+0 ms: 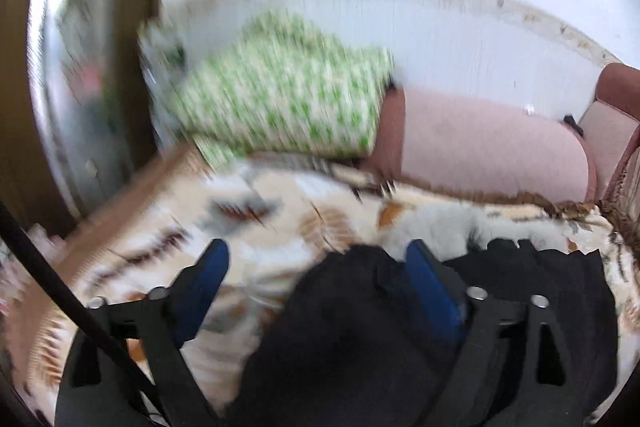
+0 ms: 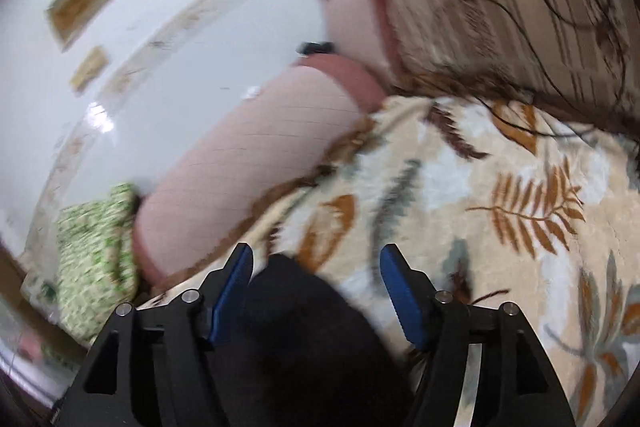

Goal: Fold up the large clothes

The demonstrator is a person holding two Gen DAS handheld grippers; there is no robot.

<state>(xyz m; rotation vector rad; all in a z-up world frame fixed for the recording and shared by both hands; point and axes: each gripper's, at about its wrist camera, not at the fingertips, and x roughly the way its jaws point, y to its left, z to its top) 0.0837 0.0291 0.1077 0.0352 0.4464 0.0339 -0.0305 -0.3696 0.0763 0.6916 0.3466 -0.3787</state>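
Note:
A black garment (image 1: pixel 360 339) lies bunched on a leaf-patterned blanket (image 1: pixel 168 227), and a grey furry trim (image 1: pixel 440 223) shows at its far edge. My left gripper (image 1: pixel 320 263) hangs just above it with the jaws wide apart. Its right finger (image 1: pixel 432 283) is over the black cloth and its left finger (image 1: pixel 208 275) is over the blanket. In the right wrist view the black garment (image 2: pixel 304 331) bulges up between the fingers of my right gripper (image 2: pixel 318 271). It lies close to the left pad (image 2: pixel 236 287), with blanket showing before the right pad (image 2: pixel 400 291). Neither gripper pinches the cloth.
The blanket (image 2: pixel 500 187) covers a sofa seat. A pink bolster (image 1: pixel 492 147) (image 2: pixel 248 163) lies along the back by the white wall. A green-and-white checked cloth (image 1: pixel 280 91) (image 2: pixel 96 239) is heaped at its end. A striped back cushion (image 2: pixel 500 7) rises on the right.

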